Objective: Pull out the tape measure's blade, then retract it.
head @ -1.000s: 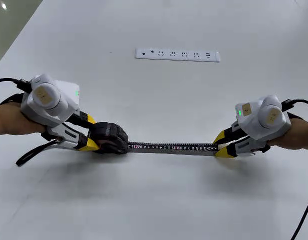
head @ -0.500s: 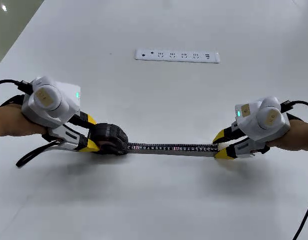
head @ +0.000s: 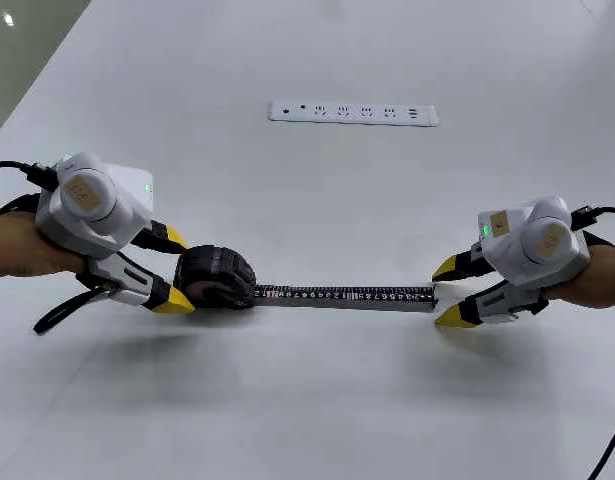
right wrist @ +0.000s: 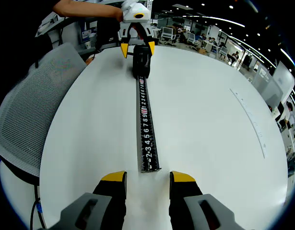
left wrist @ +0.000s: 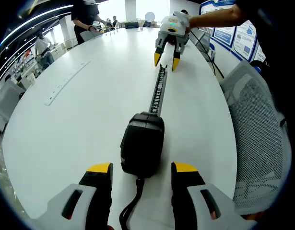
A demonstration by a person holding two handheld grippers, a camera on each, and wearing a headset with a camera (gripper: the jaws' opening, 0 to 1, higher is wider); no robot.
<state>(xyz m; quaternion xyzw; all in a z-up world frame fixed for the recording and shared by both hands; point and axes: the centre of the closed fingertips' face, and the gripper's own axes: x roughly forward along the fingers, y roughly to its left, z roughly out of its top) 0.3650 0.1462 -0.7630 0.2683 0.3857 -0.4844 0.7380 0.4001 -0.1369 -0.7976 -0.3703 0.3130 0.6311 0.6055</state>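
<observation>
**Blade out, both grippers let go**

We judge the first half done. The tape measure (head: pixel 215 277) sits on the white table (head: pixel 307 200) at near left, and its blade (head: pixel 347 295) lies flat, drawn out to the right. Retracting it is what remains.

Our left gripper (head: pixel 175 269) has its jaws apart, one on each side of the tape measure's case without clamping it. In the left gripper view the case stands just beyond the yellow tips. Our right gripper (head: pixel 447 293) also has its jaws apart, and the blade's end lies just short of them, held by nothing. A power strip (head: pixel 353 111) lies well apart at the far side.

Half a second ago both pairs of jaws were closed, the left on the case and the right on the blade's tip. Both have since opened. The blade has stayed out at about the same length, so we suspect a lock holds it, and it would need freeing before the blade runs back.
</observation>
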